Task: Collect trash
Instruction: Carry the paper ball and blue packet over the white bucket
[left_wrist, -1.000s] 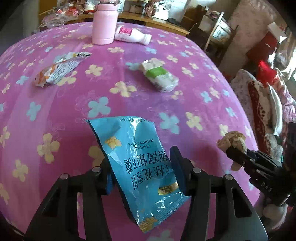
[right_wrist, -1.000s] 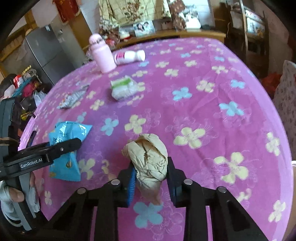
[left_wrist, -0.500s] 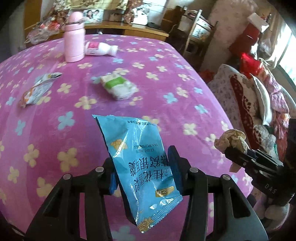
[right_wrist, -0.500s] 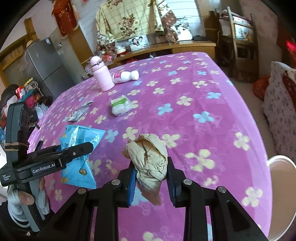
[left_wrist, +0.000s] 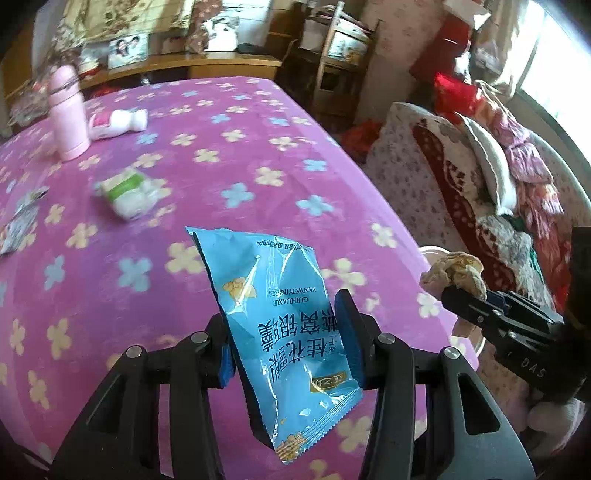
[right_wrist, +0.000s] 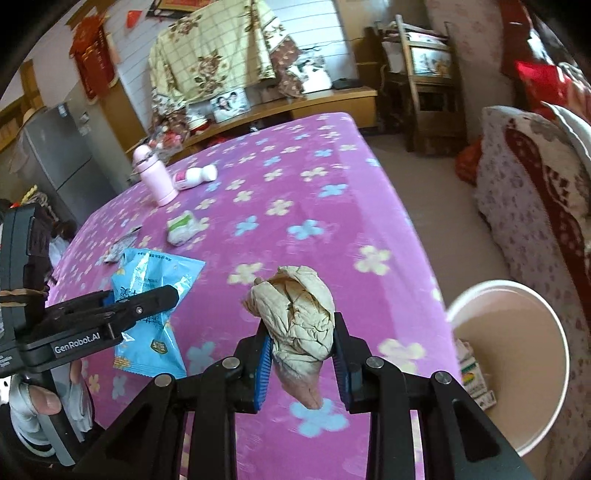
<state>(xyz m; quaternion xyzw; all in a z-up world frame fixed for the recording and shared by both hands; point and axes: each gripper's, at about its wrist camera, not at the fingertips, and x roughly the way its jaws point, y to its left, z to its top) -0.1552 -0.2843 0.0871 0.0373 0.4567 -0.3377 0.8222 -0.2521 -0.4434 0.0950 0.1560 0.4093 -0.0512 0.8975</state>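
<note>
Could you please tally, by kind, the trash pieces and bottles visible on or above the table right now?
Wrappers/packets: 3 — blue snack packet, green-white packet, silver wrapper
Crumpled paper: 1
Bottles: 2 — pink bottle, white bottle
Total: 6

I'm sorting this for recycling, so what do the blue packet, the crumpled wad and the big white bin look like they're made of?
Blue packet: glossy plastic film, judging by its sharp shiny creases and crimped end seal.
Crumpled wad: probably used tissue or paper, matte beige with fine soft wrinkles and brownish stains.
White bin: likely smooth plastic, with a thin even rim; the material is not certain.
</note>
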